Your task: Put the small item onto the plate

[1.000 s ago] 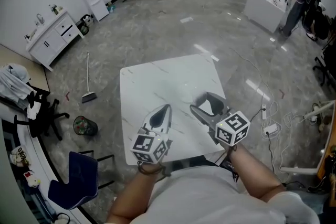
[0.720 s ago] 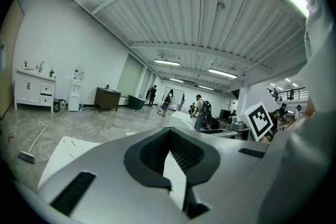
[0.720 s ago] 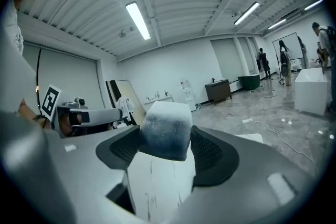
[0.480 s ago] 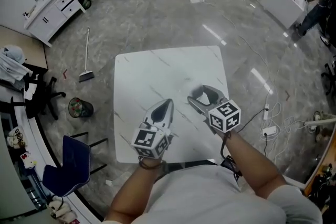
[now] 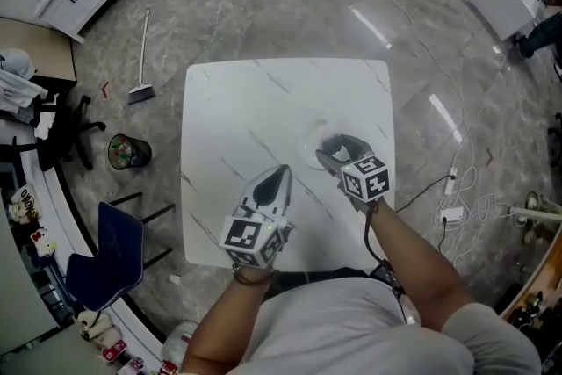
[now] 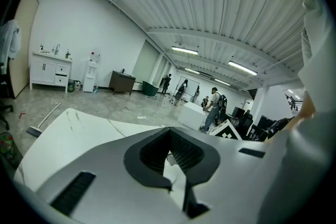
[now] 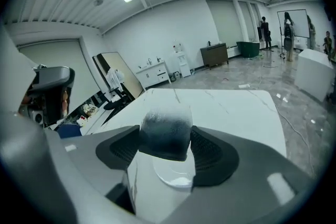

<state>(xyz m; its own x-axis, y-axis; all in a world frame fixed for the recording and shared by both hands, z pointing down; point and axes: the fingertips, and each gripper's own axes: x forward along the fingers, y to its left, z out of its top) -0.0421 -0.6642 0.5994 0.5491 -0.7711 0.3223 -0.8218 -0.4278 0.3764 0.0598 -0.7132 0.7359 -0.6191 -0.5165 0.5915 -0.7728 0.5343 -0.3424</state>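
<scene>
Small item (image 7: 164, 134) clamped in right tongs (image 7: 166, 150) over plate (image 7: 174, 180).

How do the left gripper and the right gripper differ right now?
The left gripper's jaws are together with nothing between them; the right gripper's jaws clamp the small dark item. The right gripper is over the clear plate, while the left gripper is off to its left, over a bare part of the table. Both are grey and hover over the same table.

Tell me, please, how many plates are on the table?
1: a clear plate lies on the white table, just below the dark item in the right gripper's jaws.
</scene>
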